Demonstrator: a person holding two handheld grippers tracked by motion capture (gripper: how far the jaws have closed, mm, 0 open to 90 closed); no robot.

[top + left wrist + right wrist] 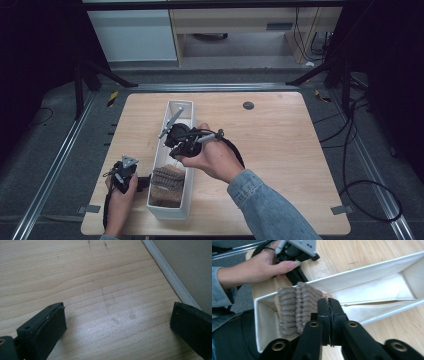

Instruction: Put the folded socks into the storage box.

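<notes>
Ribbed knit cloth in box, soft, light; pinch a fold; right claw pressed together, left claw spread.

Overhead table view; close tool cameras, right sharing white box.

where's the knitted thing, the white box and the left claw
knitted thing (167, 181), high view, middle of its ribbed brown top
white box (189, 165), high view, right wall's rim
left claw (117, 320), left gripper view, midway between its two open jaws, over bare table
</notes>
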